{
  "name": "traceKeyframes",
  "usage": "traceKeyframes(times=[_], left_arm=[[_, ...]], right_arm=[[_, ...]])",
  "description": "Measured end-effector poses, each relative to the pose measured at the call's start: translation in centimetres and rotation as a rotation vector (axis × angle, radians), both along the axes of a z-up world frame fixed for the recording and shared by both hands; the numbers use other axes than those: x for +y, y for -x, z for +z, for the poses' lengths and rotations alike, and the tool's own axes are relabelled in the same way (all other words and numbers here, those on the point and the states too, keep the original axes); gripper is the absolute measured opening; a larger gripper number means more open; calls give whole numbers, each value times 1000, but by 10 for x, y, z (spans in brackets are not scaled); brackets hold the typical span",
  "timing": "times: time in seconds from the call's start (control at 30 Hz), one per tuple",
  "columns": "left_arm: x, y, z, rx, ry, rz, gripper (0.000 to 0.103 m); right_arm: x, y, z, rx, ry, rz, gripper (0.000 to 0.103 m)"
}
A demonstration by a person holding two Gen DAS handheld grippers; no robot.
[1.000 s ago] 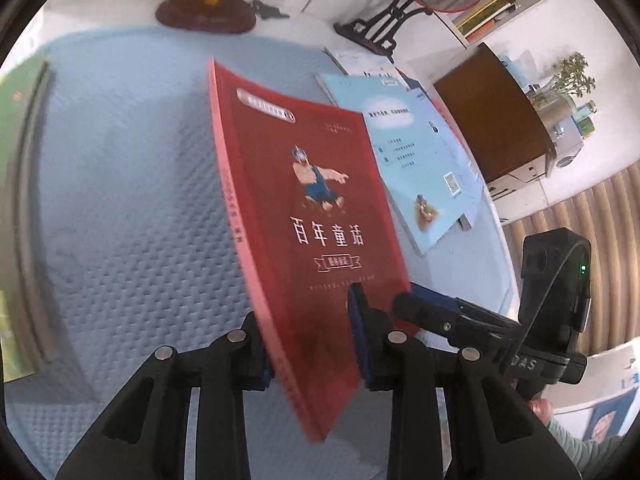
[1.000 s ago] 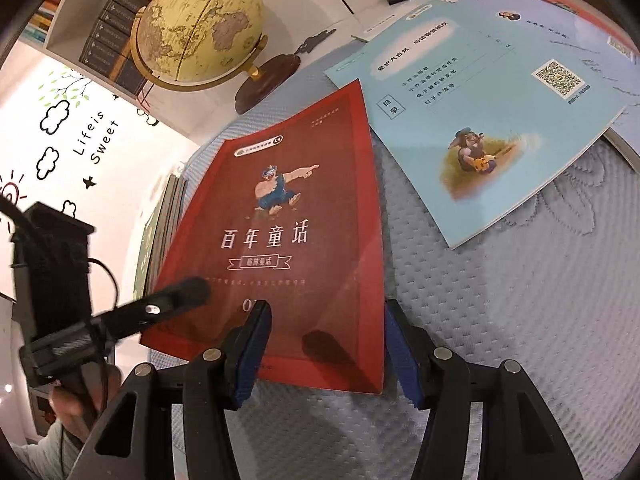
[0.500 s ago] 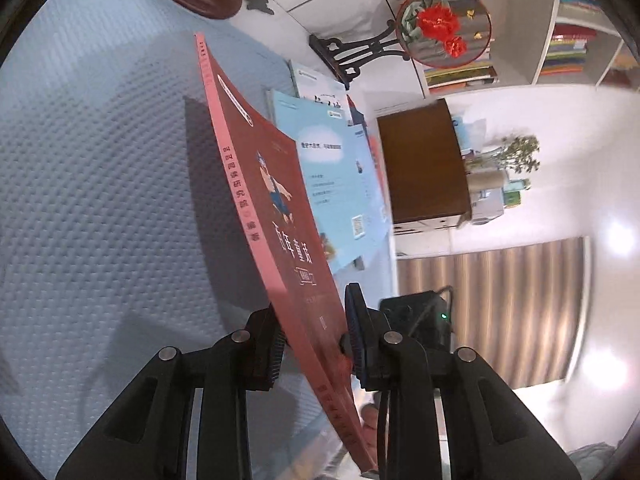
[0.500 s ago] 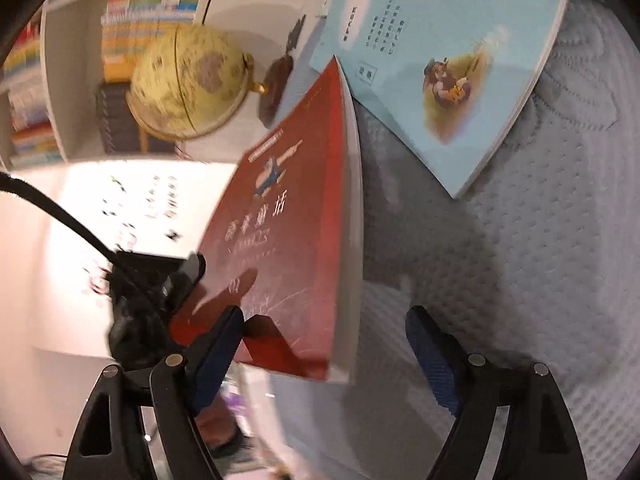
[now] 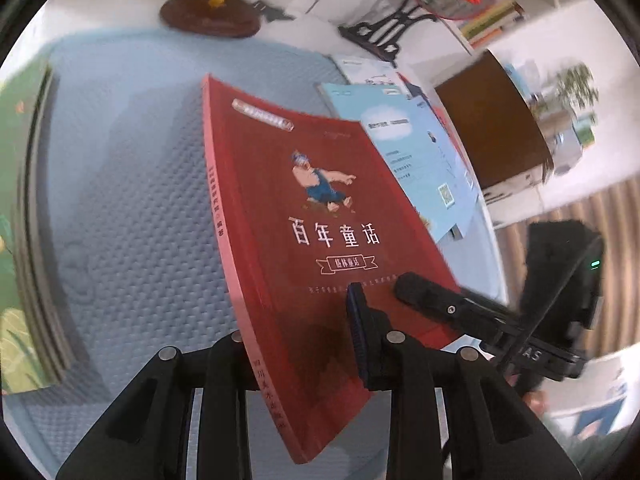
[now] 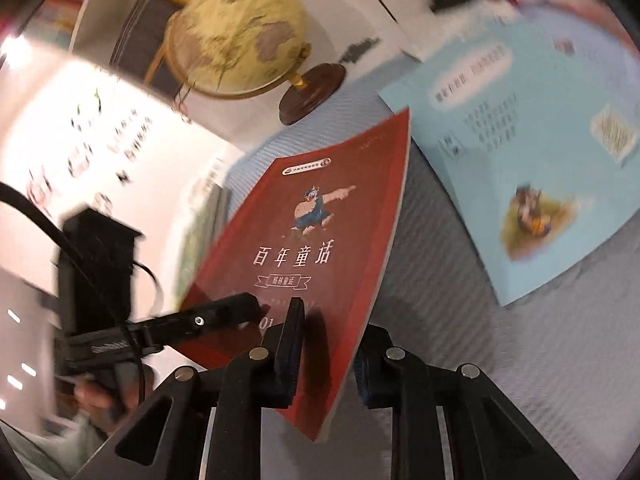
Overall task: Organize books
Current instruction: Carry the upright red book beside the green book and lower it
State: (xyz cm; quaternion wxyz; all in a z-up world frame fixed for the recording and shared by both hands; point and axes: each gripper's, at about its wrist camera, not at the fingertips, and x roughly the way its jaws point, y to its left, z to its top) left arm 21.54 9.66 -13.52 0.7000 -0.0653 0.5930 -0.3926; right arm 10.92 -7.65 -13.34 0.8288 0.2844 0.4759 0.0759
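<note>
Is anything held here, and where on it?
Red book: left gripper clamps its near edge by the spine; right gripper clamps the same edge by the page side.

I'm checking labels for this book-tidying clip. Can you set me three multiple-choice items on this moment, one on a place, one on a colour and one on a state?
1. Where does the globe stand?
A. on the white surface past the far edge of the mat
B. on the light blue book
C. on the floor

2. What colour is the cover of the book in the tools?
A. green
B. red
C. yellow

3. How is that book held?
A. lying flat, untouched
B. by the left tool only
C. by both tools, off the mat

Key: 1 A, its brown base sits beyond the mat. 2 B, the red book shows in both views. 3 C, the left tool and right tool both clamp its near edge.
</note>
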Motion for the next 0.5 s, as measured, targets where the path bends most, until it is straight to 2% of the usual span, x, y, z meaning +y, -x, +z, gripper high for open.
traceKeyframes(times=[0.1, 0.2, 0.33, 0.5], left_arm=[[5, 3, 14, -56, 9, -17, 25], [16, 2, 27, -75, 39, -10, 25], [34, 3, 47, -110, 77, 39, 24], [79, -2, 86, -178, 123, 138, 23]], right_arm=[[19, 0, 24, -46, 131, 58, 21], [30, 2, 42, -81, 197, 103, 21], [43, 2, 65, -130, 248, 139, 21], [78, -18, 104, -230, 269, 205, 21]])
